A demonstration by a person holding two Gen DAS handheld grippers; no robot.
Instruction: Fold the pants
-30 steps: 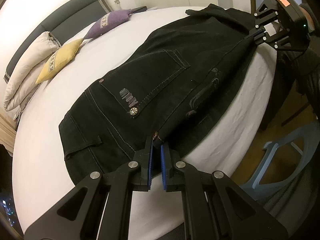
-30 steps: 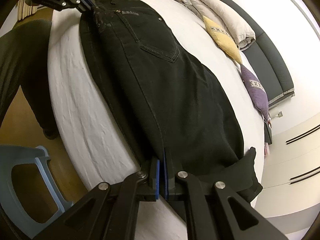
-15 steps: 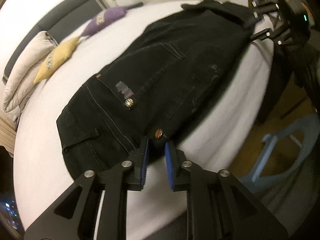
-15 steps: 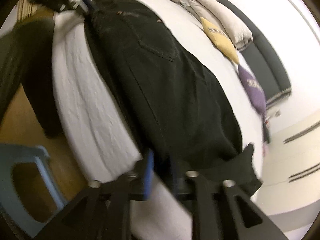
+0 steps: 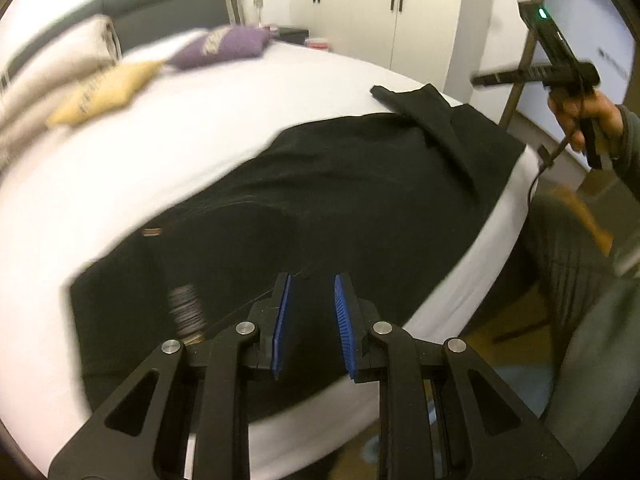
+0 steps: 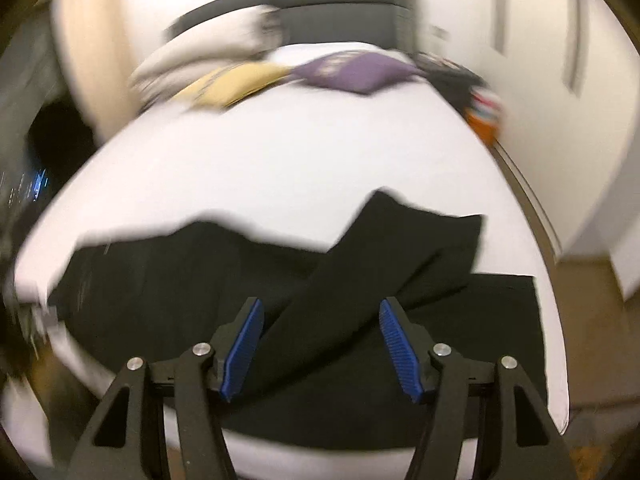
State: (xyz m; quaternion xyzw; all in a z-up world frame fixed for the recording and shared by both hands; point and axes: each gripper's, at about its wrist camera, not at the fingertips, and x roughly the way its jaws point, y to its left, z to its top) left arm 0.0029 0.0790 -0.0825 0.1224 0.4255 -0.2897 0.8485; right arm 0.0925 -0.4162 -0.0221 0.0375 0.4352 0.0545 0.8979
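Across the near edge of the white bed point(image 5: 248, 128) lie the black pants point(image 5: 344, 208), spread flat along the mattress with one leg end folded back over the rest, showing as a dark flap toward 1 o'clock in the left wrist view and as a diagonal band running toward 12 o'clock in the right wrist view. At 6 o'clock in its own view, the left gripper point(image 5: 312, 314) hangs over the waist end of the pants with its blue pads parted by a moderate gap and nothing between them. At 6 o'clock in the right wrist view, the right gripper point(image 6: 322, 350) stands spread wide above the folded leg, gripping nothing; whether its tips touch the cloth cannot be told through the blur. Toward 2 o'clock in the left wrist view the person's right hand point(image 5: 588, 114) grasps that gripper's handle. Up by the dark headboard point(image 5: 168, 12), at 10 to 11 o'clock, sit a yellow cushion point(image 5: 104, 92), a purple cushion point(image 5: 224, 46) and pale pillows point(image 5: 48, 60).
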